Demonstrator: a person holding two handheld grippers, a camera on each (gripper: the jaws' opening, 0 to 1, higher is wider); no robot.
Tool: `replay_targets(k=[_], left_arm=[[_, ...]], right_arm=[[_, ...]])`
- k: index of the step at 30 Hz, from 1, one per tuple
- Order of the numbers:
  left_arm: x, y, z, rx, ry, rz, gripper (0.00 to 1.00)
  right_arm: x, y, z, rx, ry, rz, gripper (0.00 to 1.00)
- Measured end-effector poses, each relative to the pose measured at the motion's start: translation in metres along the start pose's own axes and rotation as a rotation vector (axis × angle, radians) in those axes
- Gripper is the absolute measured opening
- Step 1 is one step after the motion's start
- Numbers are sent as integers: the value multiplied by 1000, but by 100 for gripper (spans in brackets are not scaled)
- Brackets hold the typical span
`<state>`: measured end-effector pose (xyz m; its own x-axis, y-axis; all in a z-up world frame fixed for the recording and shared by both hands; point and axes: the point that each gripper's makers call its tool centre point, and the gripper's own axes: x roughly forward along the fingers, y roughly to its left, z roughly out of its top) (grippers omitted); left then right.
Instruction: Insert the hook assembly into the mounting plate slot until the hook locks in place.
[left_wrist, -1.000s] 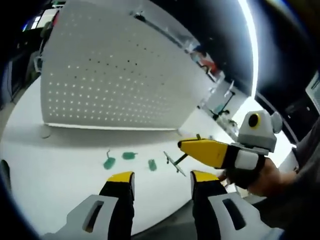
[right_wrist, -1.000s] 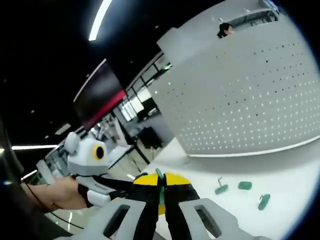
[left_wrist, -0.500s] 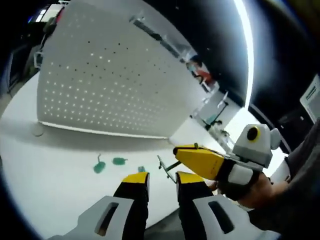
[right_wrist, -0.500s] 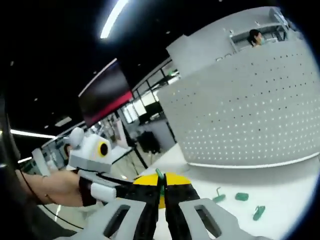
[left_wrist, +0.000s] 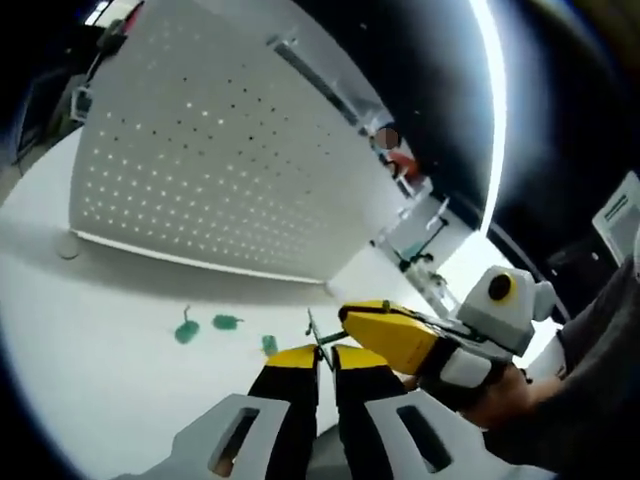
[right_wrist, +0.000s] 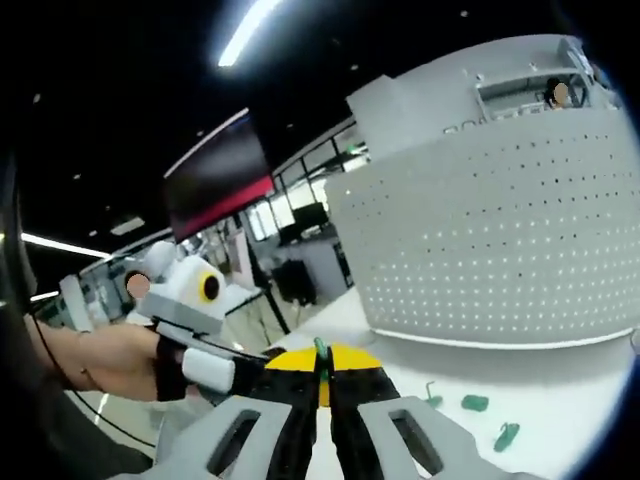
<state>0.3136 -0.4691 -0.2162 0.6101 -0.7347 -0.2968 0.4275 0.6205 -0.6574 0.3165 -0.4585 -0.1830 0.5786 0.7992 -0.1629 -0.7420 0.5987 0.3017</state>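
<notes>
Left tool (left_wrist: 326, 352): yellow-tipped black jaws on grey bodies, drawn in to a narrow gap. The thin metal hook assembly (left_wrist: 317, 332) sits right at that gap, its small flat plate end poking up just past the tips; can't tell if the left jaws actually pinch it. The right tool enters the left gripper view from the right, yellow tip touching the same piece, a hand (left_wrist: 500, 395) behind it.

Right tool (right_wrist: 322, 372): jaws pressed together on the hook assembly (right_wrist: 320, 350) (here just a slim green-tinted sliver standing up between the tips). The left tool's yellow tip lies directly behind those jaws, with the person's other hand (right_wrist: 105, 352) at the left.

Further out, on the smooth white surface (left_wrist: 110, 360): three small green plastic hooks (left_wrist: 226, 322) lying loose, near one another, well apart from both tools. In the right gripper view they show as green hooks too (right_wrist: 475, 403).

Behind them, the mounting plate (left_wrist: 210, 170) stands upright on the surface: a matte white pegboard with a regular grid of small holes. Both tools are short of it, hook assembly not touching.
</notes>
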Motion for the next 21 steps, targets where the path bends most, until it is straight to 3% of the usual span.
replay_targets(k=[5,10,21], left_arm=[[-3,1,7,13,-21,31,2],[-3,-1,11,97,5,46,1],[-7,-1,15,90,-22,60,1]], right_arm=[[2,-1,4,45,-20,13,1],[2,0,8,53,-23,22,1],[1,3,9,68,-3,40,4]])
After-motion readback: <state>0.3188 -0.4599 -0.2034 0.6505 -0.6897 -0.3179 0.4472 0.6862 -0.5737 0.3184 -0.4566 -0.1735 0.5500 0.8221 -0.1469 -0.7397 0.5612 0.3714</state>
